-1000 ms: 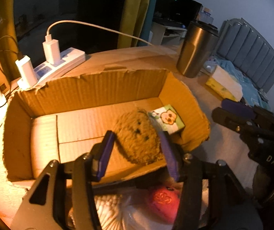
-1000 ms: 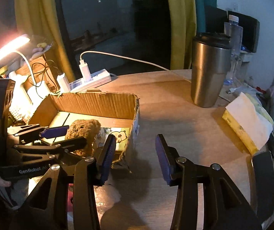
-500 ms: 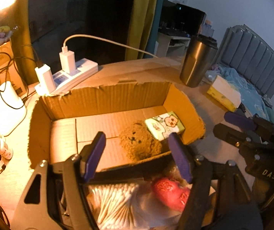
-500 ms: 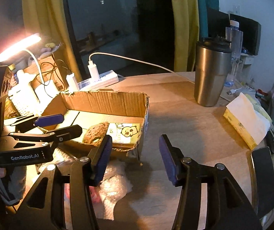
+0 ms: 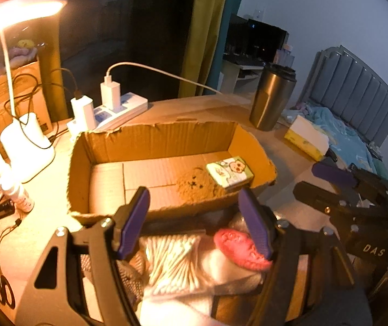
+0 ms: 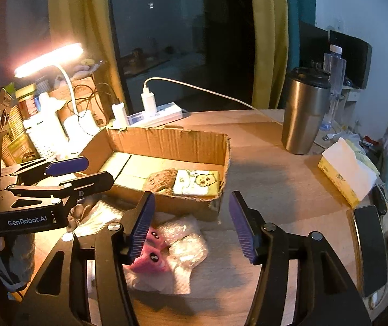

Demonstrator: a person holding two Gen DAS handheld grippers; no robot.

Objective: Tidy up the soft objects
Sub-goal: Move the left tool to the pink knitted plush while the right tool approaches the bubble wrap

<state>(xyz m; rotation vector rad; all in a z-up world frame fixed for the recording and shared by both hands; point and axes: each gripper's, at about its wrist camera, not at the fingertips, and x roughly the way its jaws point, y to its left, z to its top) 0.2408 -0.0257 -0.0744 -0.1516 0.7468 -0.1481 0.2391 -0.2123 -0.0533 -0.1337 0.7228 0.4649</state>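
- Cardboard, torn and open-topped: the brown box (image 5: 150, 146) on the wooden surface (image 6: 275, 168) collects the soft things, so a fuzzy brown plush toy (image 5: 196, 187) and a cartoon-printed tissue pack (image 5: 229, 172) lie at its right end.
- Left gripper (image 5: 194, 225) and right gripper (image 6: 191, 225) have just been opening; both sets of fingers stand apart, empty.
- Right view alone shows the pink plush (image 6: 150, 258) has eyes; left view shows cotton swabs (image 5: 172, 260) beside it, outside the box.
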